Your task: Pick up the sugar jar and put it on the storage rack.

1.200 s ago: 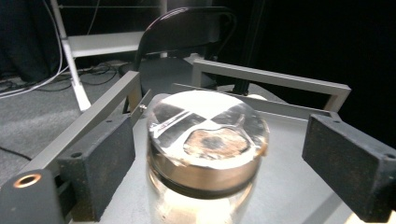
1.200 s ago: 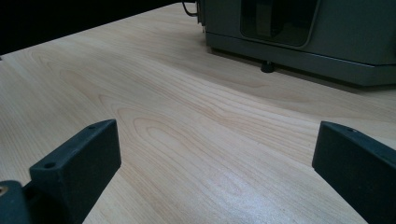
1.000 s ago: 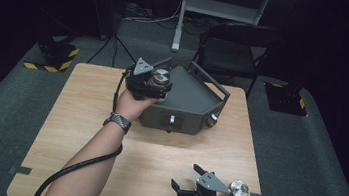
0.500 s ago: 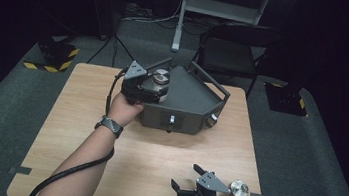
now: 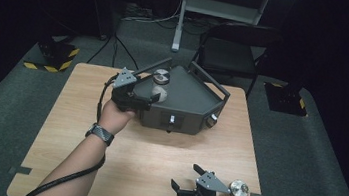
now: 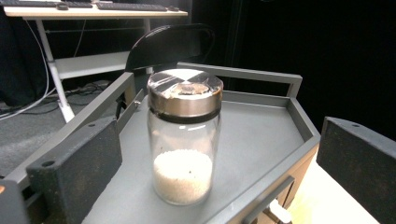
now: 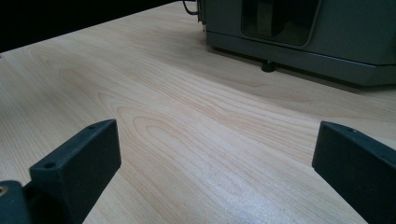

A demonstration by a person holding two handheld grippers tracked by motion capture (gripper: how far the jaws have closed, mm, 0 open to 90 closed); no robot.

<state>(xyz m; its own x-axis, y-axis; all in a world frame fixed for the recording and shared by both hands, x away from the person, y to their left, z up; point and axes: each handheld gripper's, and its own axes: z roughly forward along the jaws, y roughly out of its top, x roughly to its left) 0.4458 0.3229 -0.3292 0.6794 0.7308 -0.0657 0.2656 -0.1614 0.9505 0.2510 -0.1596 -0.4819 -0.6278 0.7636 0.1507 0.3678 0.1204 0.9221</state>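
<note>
**Jar on the grey box, both claws wide open**

My left claw [image 5: 148, 96] sits at the left edge of the grey box [image 5: 188, 111], jaws spread well apart with the glass jar [image 6: 184, 142] standing upright between them, not touching either one. The jar is on the box's flat top, inside the raised rail, and from the left claw's camera I see white grains filling roughly the bottom third. It has a shiny metal lid [image 6: 185, 91] with glare all over it, so I can't make out any marking there. No label on the glass that I can read either.

From the high view there seem to be two round metal tops near my claw on the box, and I can't tell if the farther one is a second jar or something else; my claw covers the lower part.

My right claw [image 5: 185, 178] is down at the near edge of the counter [image 5: 74, 116], jaws also wide apart and holding nothing, with my hand cut off by the frame. A small metal-capped thing [image 5: 238, 189] sits just to its right. Its camera looks over bare wood at the box's front, top cropped. No writing anywhere on the box.
</note>
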